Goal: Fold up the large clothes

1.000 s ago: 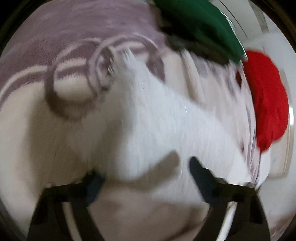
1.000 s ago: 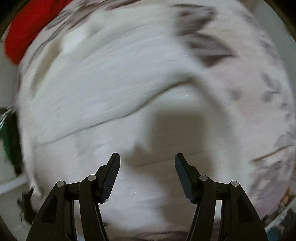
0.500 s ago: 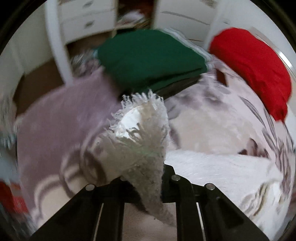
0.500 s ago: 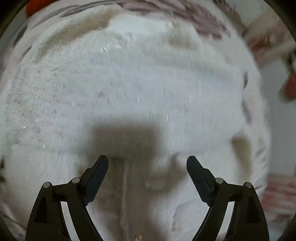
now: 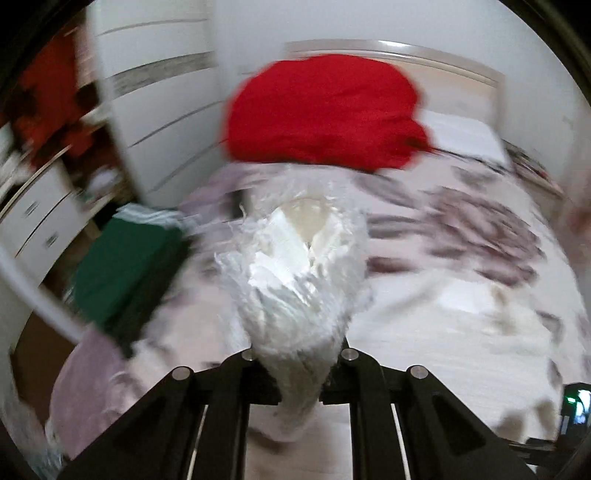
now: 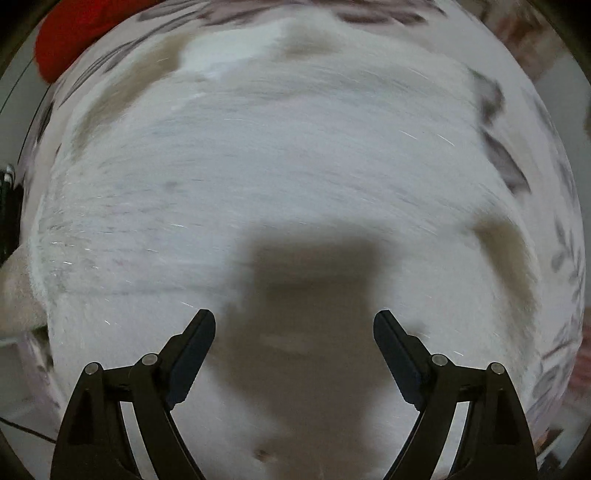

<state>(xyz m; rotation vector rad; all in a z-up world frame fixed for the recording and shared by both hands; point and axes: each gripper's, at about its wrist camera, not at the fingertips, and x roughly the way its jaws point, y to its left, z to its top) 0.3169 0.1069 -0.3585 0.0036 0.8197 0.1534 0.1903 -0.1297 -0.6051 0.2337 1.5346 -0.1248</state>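
A large fuzzy white garment (image 6: 280, 155) lies spread over the bed and fills most of the right wrist view. My left gripper (image 5: 297, 373) is shut on a bunched corner of this white garment (image 5: 295, 273) and holds it lifted above the bed; the fabric hides the fingertips. My right gripper (image 6: 294, 332) is open and empty, hovering just above the flat white fabric, with its shadow falling between the fingers.
A red garment pile (image 5: 321, 110) sits at the head of the bed, also seen in the right wrist view (image 6: 81, 33). A folded green garment (image 5: 122, 266) lies at the bed's left edge. White drawers (image 5: 40, 221) and wardrobe stand left. Patterned bedspread (image 5: 480, 229) extends right.
My left gripper closed on the white garment's corner and has raised it, swinging toward the red pile. My right gripper stayed open, shifting slightly over the fabric.
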